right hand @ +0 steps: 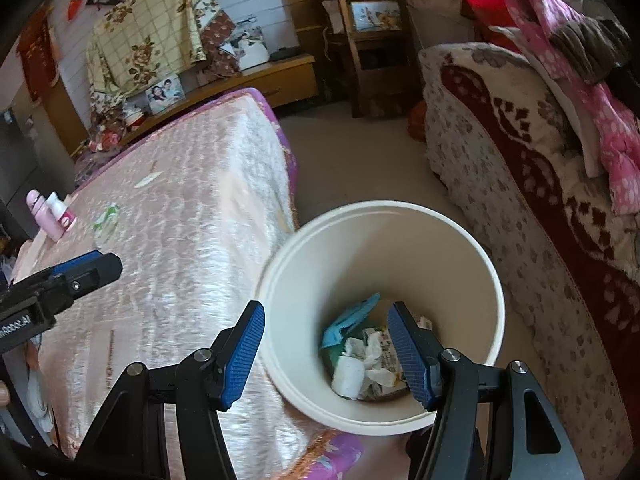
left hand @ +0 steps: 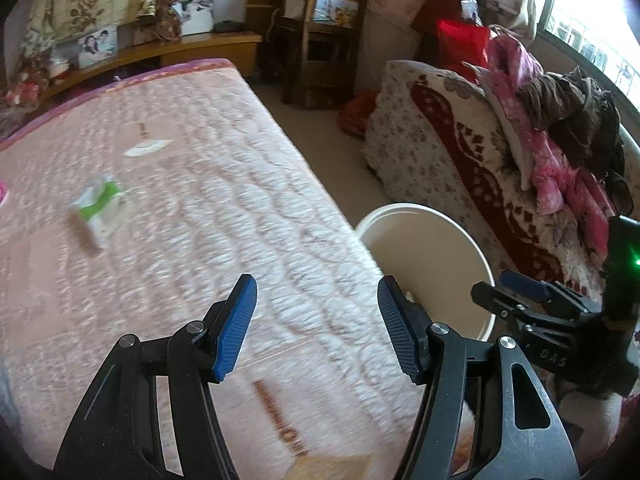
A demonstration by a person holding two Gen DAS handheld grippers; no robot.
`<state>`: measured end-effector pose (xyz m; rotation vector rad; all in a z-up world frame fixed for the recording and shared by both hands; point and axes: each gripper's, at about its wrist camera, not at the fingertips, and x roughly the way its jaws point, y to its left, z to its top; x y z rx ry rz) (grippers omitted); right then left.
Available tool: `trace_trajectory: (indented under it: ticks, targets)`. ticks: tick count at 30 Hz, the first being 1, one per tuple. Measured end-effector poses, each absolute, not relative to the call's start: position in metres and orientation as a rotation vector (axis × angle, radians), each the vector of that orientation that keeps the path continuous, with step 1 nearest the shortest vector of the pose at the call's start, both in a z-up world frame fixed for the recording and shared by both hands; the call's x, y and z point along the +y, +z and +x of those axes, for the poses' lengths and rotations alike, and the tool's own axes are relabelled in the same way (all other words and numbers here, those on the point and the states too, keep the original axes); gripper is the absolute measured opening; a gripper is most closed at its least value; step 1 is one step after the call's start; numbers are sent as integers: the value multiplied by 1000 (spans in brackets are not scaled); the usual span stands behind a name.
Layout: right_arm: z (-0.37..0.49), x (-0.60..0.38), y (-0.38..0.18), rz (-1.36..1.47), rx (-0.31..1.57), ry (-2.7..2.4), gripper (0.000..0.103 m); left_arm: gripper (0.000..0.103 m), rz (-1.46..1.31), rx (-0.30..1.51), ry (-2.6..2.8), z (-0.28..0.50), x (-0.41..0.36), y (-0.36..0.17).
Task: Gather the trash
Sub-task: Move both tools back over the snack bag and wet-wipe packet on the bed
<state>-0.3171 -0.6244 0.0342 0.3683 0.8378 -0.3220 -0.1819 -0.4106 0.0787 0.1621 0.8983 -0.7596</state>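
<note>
A cream bucket (right hand: 360, 248) stands on the floor against the bed's edge, with crumpled paper, wrappers and a blue scrap (right hand: 364, 356) in its bottom. My right gripper (right hand: 326, 306) hangs open over the bucket's mouth with nothing between its fingers. My left gripper (left hand: 317, 282) is open and empty above the pink bedcover (left hand: 200, 240), just left of the bucket (left hand: 424, 264). Farther up the bed lie a green-and-white packet (left hand: 98, 210) and a flat white scrap (left hand: 145, 147). Each gripper shows in the other's view: the right gripper (left hand: 500, 286) and the left gripper (right hand: 100, 262).
A pink bottle (right hand: 38, 208) and a white tube (right hand: 60, 212) stand at the bed's left edge. A patterned sofa (left hand: 440, 152) piled with clothes lines the right side. A narrow strip of floor (right hand: 360, 152) runs between bed and sofa toward a wooden shelf (left hand: 320, 40).
</note>
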Motion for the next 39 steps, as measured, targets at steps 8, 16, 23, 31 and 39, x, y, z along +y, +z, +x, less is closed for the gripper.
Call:
trace_trajectory:
  ticks: [8, 16, 23, 31, 39]
  targets:
    - [-298, -582, 52, 330, 822, -248, 64, 62, 155, 862, -679, -182, -360, 90]
    - [-271, -535, 60, 299, 825, -156, 65, 62, 128, 848, -587, -177, -303, 98]
    - [-244, -487, 60, 263, 851, -57, 67, 62, 84, 865, -502, -169, -239, 100]
    - [-211, -442, 56, 228, 874, 36, 68, 62, 18, 901, -418, -157, -167, 101]
    - [-179, -410, 50, 197, 910, 105, 69, 62, -58, 961, -360, -147, -115, 87]
